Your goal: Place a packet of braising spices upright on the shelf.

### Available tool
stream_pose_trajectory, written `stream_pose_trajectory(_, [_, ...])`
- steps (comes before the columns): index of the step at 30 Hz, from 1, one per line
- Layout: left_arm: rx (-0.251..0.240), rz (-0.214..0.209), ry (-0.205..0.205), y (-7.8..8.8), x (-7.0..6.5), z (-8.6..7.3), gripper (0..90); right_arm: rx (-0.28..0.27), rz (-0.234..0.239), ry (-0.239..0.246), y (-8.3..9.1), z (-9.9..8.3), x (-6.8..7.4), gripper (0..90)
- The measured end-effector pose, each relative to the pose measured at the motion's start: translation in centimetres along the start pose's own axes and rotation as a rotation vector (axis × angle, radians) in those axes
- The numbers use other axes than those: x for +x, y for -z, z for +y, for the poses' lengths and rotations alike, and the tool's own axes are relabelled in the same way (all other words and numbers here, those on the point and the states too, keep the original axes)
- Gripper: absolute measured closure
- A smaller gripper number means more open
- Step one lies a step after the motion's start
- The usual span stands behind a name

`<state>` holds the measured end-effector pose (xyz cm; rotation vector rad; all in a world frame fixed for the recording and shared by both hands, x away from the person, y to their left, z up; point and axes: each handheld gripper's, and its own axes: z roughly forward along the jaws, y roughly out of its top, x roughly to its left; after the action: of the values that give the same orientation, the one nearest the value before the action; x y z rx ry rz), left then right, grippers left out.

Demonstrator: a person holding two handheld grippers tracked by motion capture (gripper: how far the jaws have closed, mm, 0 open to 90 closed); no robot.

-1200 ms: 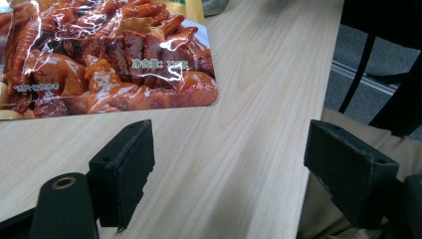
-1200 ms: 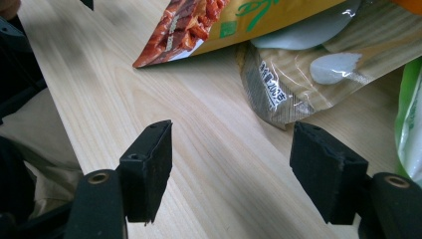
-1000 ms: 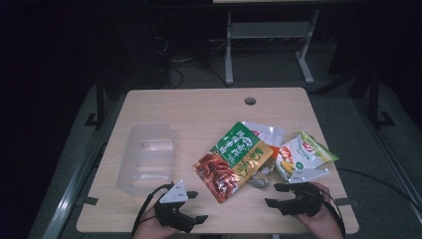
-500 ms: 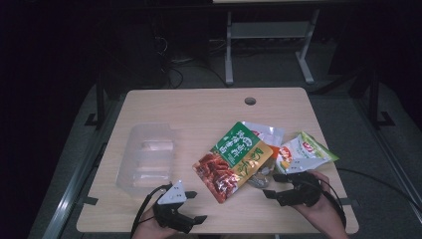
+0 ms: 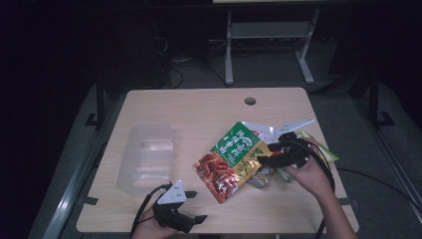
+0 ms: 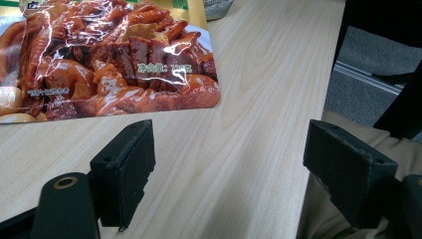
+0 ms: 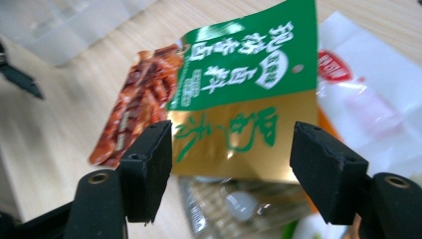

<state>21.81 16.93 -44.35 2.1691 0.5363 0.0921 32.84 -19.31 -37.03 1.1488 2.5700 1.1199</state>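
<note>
A snack bag [image 5: 234, 159] with a green and gold top and red food print lies at the table's middle right, on top of other packets. My right gripper [image 5: 267, 153] is open at the bag's right edge, hovering over the pile. In the right gripper view the bag [image 7: 239, 74] lies just beyond the open jaws [image 7: 231, 154], with nothing between them. My left gripper [image 5: 196, 205] rests open near the front edge, below the bag. In the left gripper view its jaws [image 6: 234, 154] stand wide apart over bare wood, short of the bag's red end [image 6: 114, 64].
A clear plastic tray [image 5: 147, 157] sits at the left of the table. Under the bag lie a white and silver packet [image 5: 278, 130], a green-yellow packet [image 5: 326, 151] and a clear-windowed packet [image 7: 234, 204]. A cable hole [image 5: 250, 101] is at the back.
My right gripper has moved from the front edge forward and left onto the pile of packets. The left gripper has stayed in place.
</note>
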Motion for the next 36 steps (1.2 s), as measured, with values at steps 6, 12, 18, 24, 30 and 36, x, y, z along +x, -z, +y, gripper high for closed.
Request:
stream_pose_trajectory(6, [0.001, -0.001, -0.006, 0.0, -0.1, 0.0, 20.2, 0.058, -0.022, -0.002, -1.3, 2.3, -1.1, 32.9])
stream_pose_trajectory(12, [-0.006, -0.005, -0.005, 0.1, -0.1, 0.1, 20.2, 0.102, -0.033, -0.018, -2.9, 4.2, -2.0, 32.9])
stream_pose_trajectory(18, [-0.014, -0.010, 0.003, 0.0, -0.2, 0.1, 20.2, 0.159, -0.039, -0.047, -4.3, 5.0, -3.0, 36.6])
stream_pose_trajectory(24, [-0.015, -0.008, 0.006, 0.1, -0.2, 0.1, 20.2, 0.190, -0.026, -0.063, -5.1, 4.9, -3.7, 39.3])
stream_pose_trajectory(30, [-0.017, -0.009, 0.010, 0.0, -0.3, 0.2, 20.2, 0.202, 0.000, -0.069, -5.6, 4.4, -4.1, 43.2])
stream_pose_trajectory(36, [-0.015, -0.014, 0.000, 0.1, -0.2, 0.2, 20.1, 0.237, -0.010, -0.054, -6.5, 3.9, -3.7, 56.8])
